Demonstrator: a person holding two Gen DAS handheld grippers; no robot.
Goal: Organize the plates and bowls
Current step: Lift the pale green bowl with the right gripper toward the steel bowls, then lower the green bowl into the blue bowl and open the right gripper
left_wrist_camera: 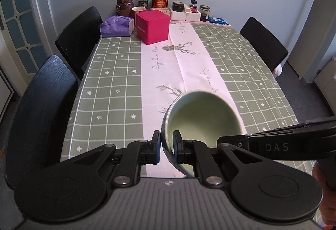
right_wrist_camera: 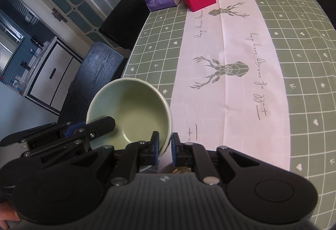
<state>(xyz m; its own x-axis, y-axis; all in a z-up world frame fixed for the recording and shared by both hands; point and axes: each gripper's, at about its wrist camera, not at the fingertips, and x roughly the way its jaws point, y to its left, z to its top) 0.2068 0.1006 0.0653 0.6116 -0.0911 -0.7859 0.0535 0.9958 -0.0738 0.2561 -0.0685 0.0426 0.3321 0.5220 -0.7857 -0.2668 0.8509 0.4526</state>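
One pale green bowl (left_wrist_camera: 201,118), tilted, mouth facing the cameras; two grippers: left gripper (left_wrist_camera: 167,146) and right gripper (right_wrist_camera: 164,147), each pinched tight across its rim

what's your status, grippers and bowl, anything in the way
Left gripper and right gripper both shut on green bowl rim, opposite sides. Bowl tilted, lifted over the tablecloth. Nothing blocking ahead.
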